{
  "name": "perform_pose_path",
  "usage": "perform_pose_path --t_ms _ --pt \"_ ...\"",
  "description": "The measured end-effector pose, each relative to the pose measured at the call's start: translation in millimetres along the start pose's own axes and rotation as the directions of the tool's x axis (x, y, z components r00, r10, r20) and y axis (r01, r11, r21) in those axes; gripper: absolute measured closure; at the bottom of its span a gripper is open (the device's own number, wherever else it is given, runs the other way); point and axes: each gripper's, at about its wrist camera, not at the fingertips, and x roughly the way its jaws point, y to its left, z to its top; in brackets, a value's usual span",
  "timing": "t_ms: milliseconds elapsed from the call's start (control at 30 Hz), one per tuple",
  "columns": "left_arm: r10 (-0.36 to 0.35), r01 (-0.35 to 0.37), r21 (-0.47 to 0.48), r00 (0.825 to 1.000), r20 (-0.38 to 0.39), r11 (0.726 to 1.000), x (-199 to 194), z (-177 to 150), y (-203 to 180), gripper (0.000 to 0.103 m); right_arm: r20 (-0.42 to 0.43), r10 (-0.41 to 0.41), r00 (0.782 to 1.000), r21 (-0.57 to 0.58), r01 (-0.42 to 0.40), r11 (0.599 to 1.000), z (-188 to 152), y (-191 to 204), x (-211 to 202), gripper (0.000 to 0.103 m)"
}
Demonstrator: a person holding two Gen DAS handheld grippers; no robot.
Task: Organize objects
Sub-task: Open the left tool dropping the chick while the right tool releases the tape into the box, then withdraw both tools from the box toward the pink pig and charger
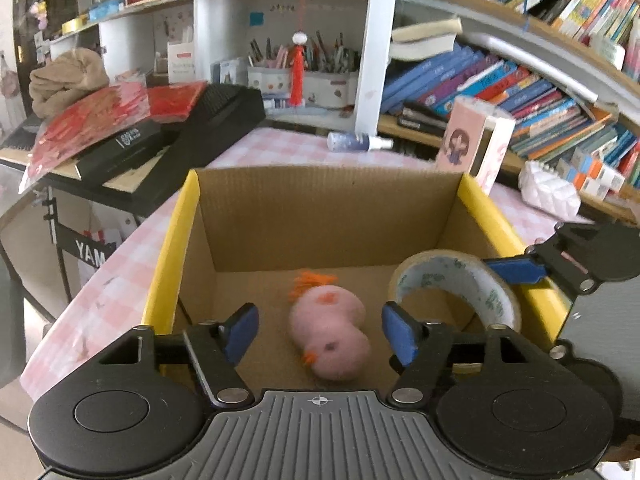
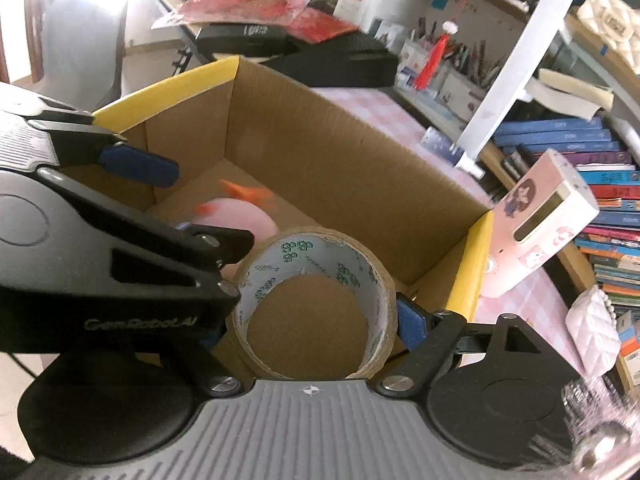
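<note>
My left gripper (image 1: 318,334) hangs open over the pink toy (image 1: 330,334) on the box (image 1: 328,216) floor, near edge, my right gripper (image 2: 316,312) grips the tape (image 2: 316,276) above the box's right corner; next, prob. lower & release.

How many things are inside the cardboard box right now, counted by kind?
Pink plush toy: 1, lying on the floor of the cardboard box.
Roll of clear tape: 1, between the fingers of the right claw.
Total: 2
</note>
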Motion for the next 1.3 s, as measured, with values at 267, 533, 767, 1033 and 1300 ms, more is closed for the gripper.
perform_pose_path --t_ms 267,533,767,1033,1300 --pt "0.023 -0.019 -0.031 0.992 0.121 0.999 -40.2 1.6 6.4 0.017 0.129 -0.048 0.99 0.033 0.044 0.998 0.5 -4.2 -34.3 0.011" --pt "0.047 -0.029 -0.099 0.982 0.183 0.995 -76.1 -12.5 15.2 0.014 0.23 -0.12 0.966 0.126 0.093 0.988 -14.7 -1.9 -77.3 0.011" --pt "0.06 -0.039 -0.111 0.979 0.194 0.993 -98.6 -34.8 19.4 0.013 0.303 -0.233 0.924 0.214 0.173 0.961 -42.4 8.5 -116.3 0.009" --pt "0.101 -0.087 -0.093 0.98 0.17 0.992 -121.5 -68.9 14.8 0.009 0.3 -0.3 0.905 0.339 0.193 0.921 -78.5 29.2 -144.1 0.005" --pt "0.149 -0.139 -0.101 0.984 0.1 0.985 -140.4 -106.3 18.9 0.009 0.132 -0.302 0.944 0.485 0.205 0.85 -108.3 50.9 -141.2 0.005"
